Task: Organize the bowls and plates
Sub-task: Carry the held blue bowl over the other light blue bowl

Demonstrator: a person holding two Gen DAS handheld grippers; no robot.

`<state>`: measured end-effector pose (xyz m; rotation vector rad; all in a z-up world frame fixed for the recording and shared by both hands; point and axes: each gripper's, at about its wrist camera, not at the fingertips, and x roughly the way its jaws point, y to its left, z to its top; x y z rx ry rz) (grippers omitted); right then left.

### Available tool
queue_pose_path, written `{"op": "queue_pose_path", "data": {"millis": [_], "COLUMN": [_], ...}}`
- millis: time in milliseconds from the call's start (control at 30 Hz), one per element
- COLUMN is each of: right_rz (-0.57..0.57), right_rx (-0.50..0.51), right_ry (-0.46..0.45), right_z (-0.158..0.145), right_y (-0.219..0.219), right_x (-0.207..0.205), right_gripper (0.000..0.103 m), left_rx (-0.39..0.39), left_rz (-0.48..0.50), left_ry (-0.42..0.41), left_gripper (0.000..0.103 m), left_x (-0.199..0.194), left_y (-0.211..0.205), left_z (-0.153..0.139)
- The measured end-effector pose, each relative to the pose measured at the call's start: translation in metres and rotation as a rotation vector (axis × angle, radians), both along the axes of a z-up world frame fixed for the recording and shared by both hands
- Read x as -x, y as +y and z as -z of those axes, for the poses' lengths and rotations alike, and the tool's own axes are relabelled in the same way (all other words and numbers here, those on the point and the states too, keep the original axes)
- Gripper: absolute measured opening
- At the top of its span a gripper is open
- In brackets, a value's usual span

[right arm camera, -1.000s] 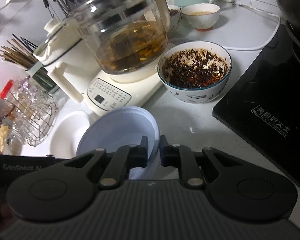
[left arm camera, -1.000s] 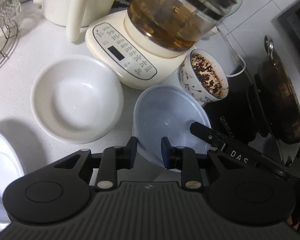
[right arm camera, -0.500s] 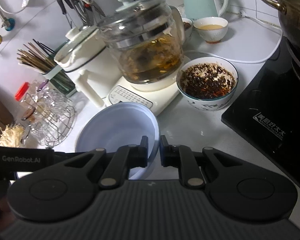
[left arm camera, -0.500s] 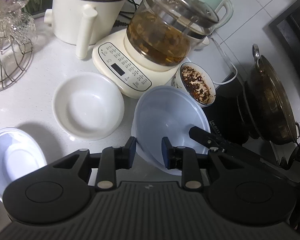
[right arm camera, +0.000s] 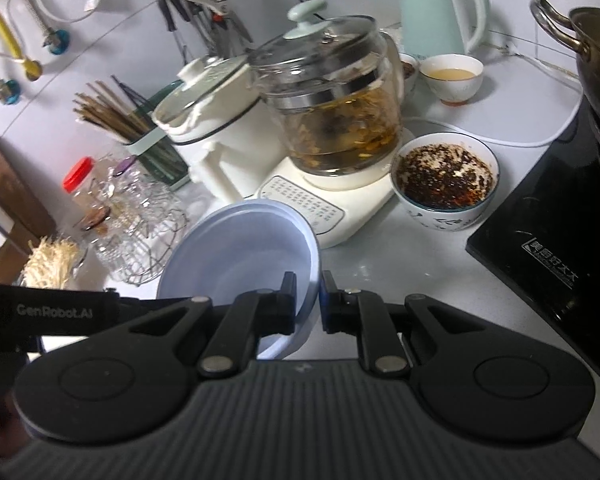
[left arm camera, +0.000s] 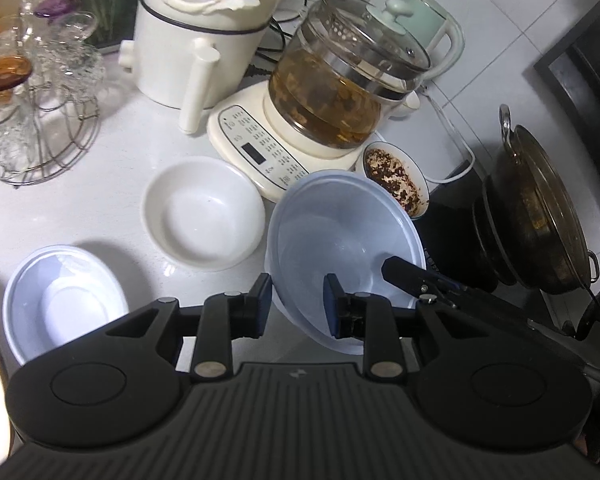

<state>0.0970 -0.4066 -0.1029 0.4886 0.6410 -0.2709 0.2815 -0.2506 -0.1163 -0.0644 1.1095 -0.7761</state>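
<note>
A pale blue bowl (left arm camera: pixel 348 240) is held tilted above the counter. My right gripper (right arm camera: pixel 307 304) is shut on its near right rim; the bowl (right arm camera: pixel 240 252) fills the middle of the right wrist view. My left gripper (left arm camera: pixel 296 304) straddles the bowl's near left rim, jaws partly apart, one finger inside and one outside. The right gripper's finger (left arm camera: pixel 412 276) shows on the bowl's right rim. A white bowl (left arm camera: pixel 204 216) sits on the counter to the left. A blue-white dish (left arm camera: pixel 60 300) lies at lower left.
A glass tea kettle on a cream base (left arm camera: pixel 332 100), a white pot (left arm camera: pixel 196 36), a bowl of chili sauce (right arm camera: pixel 446 180), a wire rack of glasses (left arm camera: pixel 32 92), an induction hob (right arm camera: pixel 548 240) with a steel pot (left arm camera: pixel 540 216), and a cup (right arm camera: pixel 452 78) crowd the counter.
Both grippers rose and pulled back with the blue bowl, lifting it off the counter. The blue-white dish at lower left came fully into view.
</note>
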Motion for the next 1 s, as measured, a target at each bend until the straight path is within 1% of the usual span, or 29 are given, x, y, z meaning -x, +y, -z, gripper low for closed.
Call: {"op": "queue_pose_path", "data": {"millis": [300,533,767,867,933,1000], "right_rz": [-0.091,-0.142,-0.197,-0.208,-0.220,-0.238], "right_rx": [0.000,0.000,0.025,0.003,-0.003,0.009], "right_ry": [-0.014,-0.011,-0.022,-0.044,-0.053,-0.056], "right_z": [-0.001,0.000,-0.009,-0.018,-0.023,-0.027], "right_y": [0.023,0.036,0.044,0.047,0.050,0.058], "right_x": [0.009,0.010,-0.008,-0.017,-0.025,-0.033], "right_gripper": [0.014,0.014,0.014,0.014,0.014,0.014], "left_rx": [-0.021,-0.033,-0.006,0.008,0.020,0.038], "left_rz": [-0.087,-0.122,-0.158,-0.170,-0.190,-0.221], "left_ry": [-0.006,-0.004,-0.005,-0.029,-0.037,-0.025], "left_gripper": [0.031,0.031,0.031,0.031,0.031,0.031], "left_x": [0.023,0.033,0.022,0.015,0.009,0.003], "left_y": [0.031,0.049,0.064,0.074,0.083,0.092], "left_z": [-0.002,-0.001,-0.006,-0.014,-0.018,-0.019]}}
